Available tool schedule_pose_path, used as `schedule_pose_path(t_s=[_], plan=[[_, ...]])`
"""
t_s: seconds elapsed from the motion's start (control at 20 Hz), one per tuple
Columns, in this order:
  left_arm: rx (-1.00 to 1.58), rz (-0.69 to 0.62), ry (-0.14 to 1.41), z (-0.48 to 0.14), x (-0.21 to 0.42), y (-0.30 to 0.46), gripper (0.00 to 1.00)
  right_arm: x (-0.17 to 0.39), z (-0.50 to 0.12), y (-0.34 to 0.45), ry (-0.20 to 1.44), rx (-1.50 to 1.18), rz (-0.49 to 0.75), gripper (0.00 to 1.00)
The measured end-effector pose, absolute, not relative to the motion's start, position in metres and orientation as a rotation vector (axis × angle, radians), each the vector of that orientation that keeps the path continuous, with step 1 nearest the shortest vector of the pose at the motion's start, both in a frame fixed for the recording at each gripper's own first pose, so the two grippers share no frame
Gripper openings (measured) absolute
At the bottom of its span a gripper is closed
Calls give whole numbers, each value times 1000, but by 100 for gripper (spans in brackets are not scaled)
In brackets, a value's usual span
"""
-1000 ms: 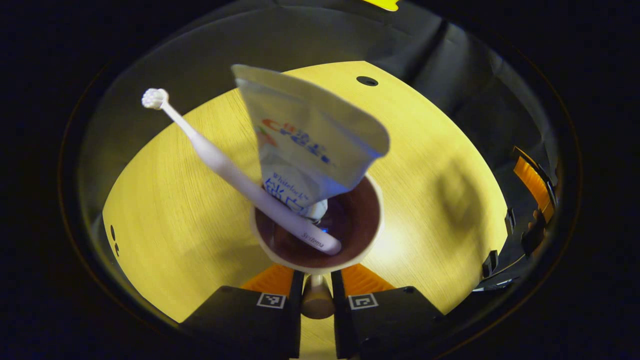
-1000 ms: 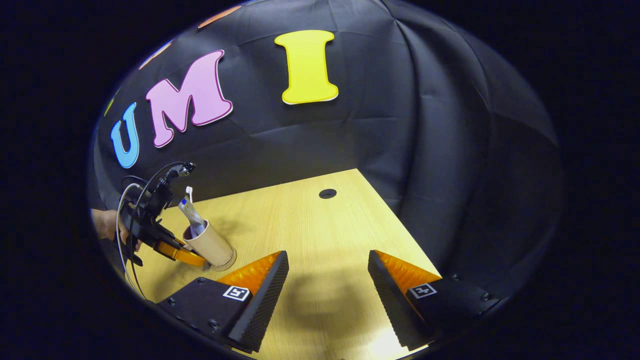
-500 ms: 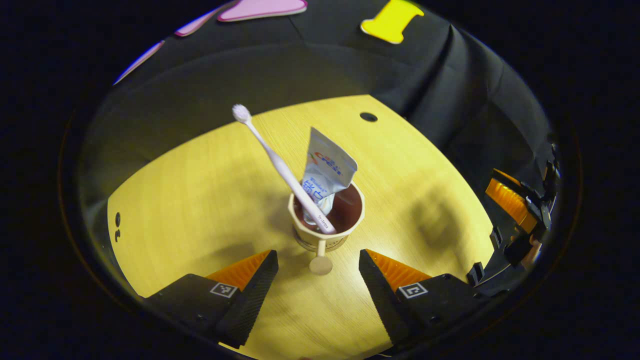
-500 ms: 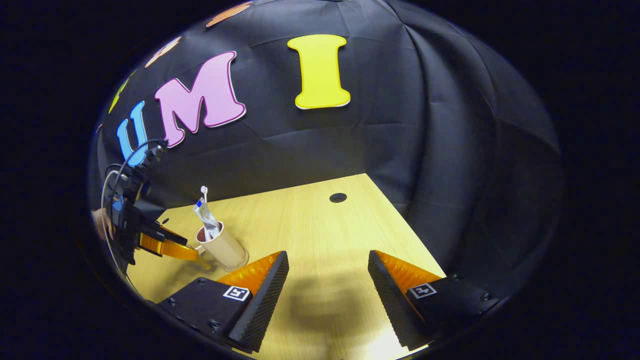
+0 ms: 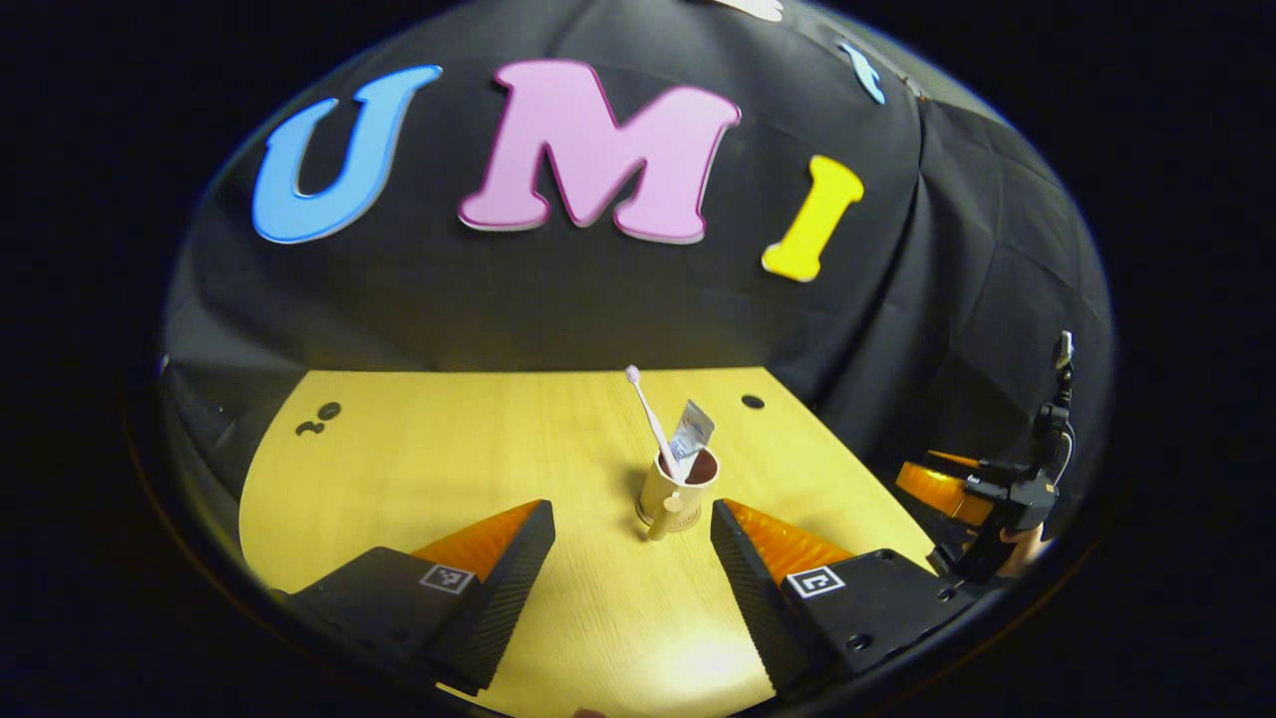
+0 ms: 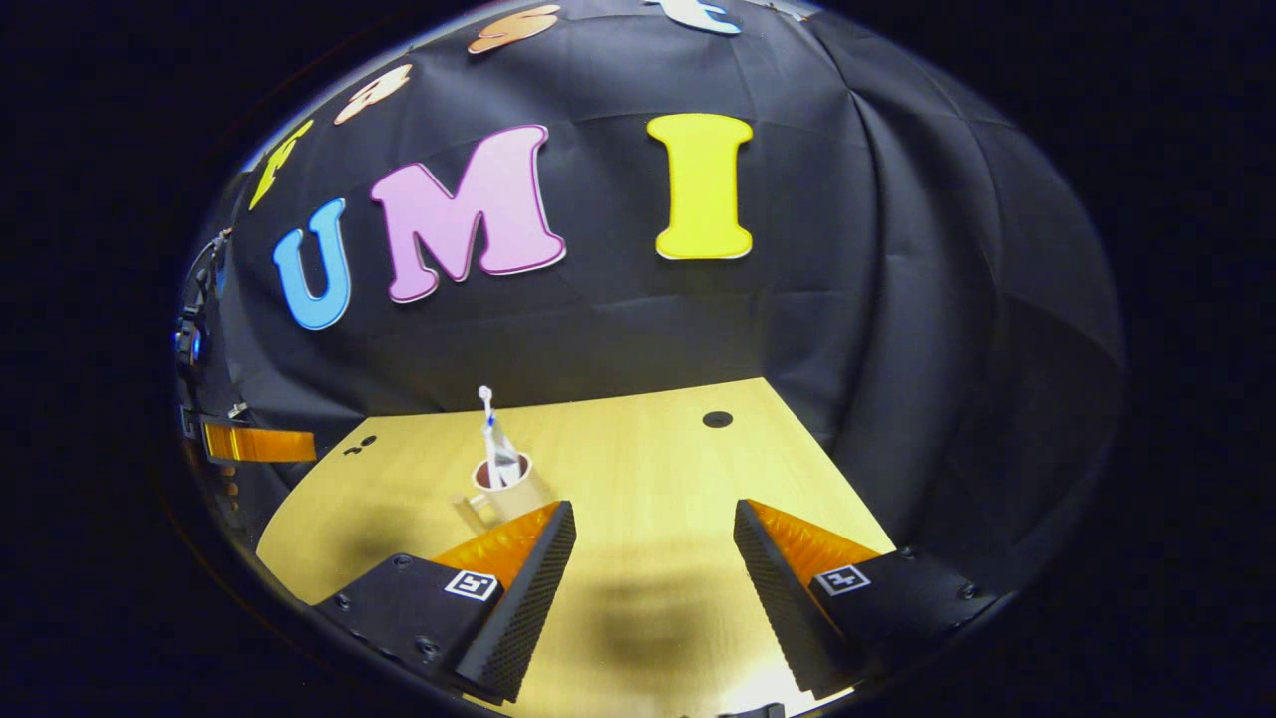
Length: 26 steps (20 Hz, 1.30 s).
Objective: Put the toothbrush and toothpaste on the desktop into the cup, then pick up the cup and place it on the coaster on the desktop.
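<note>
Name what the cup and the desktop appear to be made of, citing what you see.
Cup: probably matt plastic or ceramic; plain tan wall, dark inside, moulded handle. Desktop: likely wood-look laminate; pale grain lines and a soft sheen.

Overall light: dim booth, the pale yellow wooden desktop (image 5: pixel 449 449) the brightest surface in both views.
Glare: a washed-out bright patch on the desktop near the bottom edge in the left gripper view, and another low in the right gripper view.
Shadows: soft dark blotches on the wood ahead of the right gripper (image 6: pixel 648 583); a fainter one at the desktop's left side in that view.
Distortion: strong fisheye bending, the desktop edges curved and everything near the rim squeezed.
Sharpness: centre crisp; the small beige cup (image 5: pixel 676 494) reads clearly, rim areas darker and softer.
</note>
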<state>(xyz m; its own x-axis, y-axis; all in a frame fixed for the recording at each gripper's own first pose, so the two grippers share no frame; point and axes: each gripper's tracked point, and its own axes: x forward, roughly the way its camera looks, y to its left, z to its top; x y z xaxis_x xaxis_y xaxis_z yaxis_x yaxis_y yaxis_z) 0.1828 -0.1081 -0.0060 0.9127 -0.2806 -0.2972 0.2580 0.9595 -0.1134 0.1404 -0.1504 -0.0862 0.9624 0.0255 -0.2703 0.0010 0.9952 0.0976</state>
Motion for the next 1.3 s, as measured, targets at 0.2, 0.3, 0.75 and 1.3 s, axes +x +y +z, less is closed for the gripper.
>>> schedule_pose_path(t_s=[0.2,0.3,0.75,1.3], plan=[[-73,-208,178,14,115,-59,98,96,-49,-121,226,126,12,98],[-87,-181,116,16,80,-46,98,70,-40,-105,213,137,22,98],[-154,-116,-35,4,-53,16,98,-35,-9,-63,129,97,27,98],[-130,-121,-64,17,-53,26,98,-42,-3,-18,130,103,76,98]])
